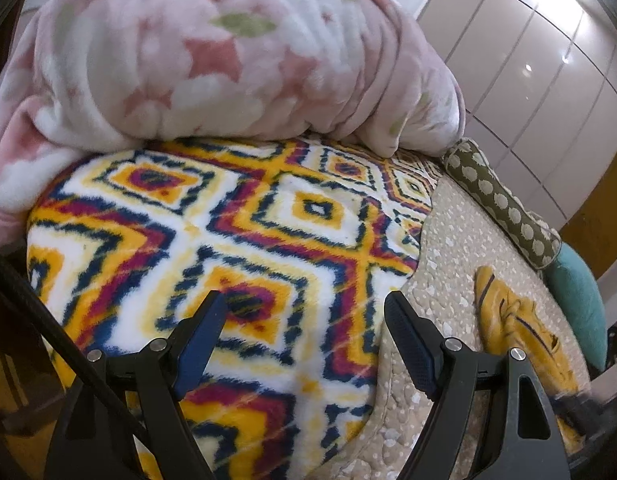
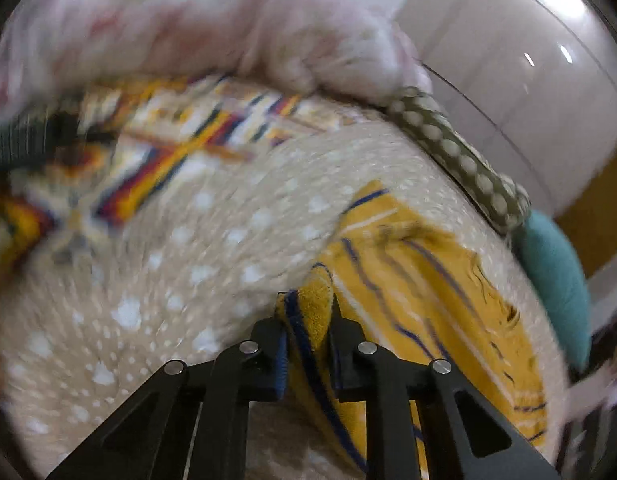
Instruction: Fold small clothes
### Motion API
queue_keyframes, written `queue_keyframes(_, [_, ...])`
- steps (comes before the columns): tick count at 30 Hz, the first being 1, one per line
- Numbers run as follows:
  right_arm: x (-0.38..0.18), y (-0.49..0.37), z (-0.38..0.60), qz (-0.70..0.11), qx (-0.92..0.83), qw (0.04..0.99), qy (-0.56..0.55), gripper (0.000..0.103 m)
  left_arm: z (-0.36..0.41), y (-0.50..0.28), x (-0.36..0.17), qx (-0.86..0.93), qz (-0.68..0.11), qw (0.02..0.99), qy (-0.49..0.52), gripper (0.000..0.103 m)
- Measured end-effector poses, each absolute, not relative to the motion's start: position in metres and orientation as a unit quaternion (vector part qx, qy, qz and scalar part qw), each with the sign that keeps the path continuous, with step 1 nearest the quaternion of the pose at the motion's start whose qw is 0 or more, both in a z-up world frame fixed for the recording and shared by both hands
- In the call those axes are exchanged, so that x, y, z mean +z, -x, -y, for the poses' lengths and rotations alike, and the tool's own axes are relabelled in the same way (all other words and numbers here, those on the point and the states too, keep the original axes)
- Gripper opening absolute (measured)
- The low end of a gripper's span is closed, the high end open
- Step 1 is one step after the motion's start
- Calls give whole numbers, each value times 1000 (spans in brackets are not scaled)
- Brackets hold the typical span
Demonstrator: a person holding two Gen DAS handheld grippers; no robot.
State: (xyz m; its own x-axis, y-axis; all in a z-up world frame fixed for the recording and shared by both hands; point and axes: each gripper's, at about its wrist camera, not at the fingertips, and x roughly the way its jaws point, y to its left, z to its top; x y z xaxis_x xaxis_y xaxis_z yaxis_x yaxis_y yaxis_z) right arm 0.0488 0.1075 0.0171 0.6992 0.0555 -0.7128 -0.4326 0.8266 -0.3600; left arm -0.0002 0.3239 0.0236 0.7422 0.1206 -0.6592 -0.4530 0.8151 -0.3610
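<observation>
Both grippers differ: right gripper (image 2: 306, 314) pinches yellow striped garment (image 2: 428, 280) edge; left gripper (image 1: 304, 308) gapes empty; I'd grab opposite edge.

— What does the garment look like?
— A small yellow garment (image 2: 420, 280) with dark blue stripes, rumpled.
— Where is it?
— On the bed, one edge lifted and bunched.
</observation>
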Motion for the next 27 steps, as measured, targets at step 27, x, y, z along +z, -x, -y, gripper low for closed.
queue_keyframes(27, [24,33,294,-367,-27,904,-215,12,-47,-4,79,-180,-346,921,4,80])
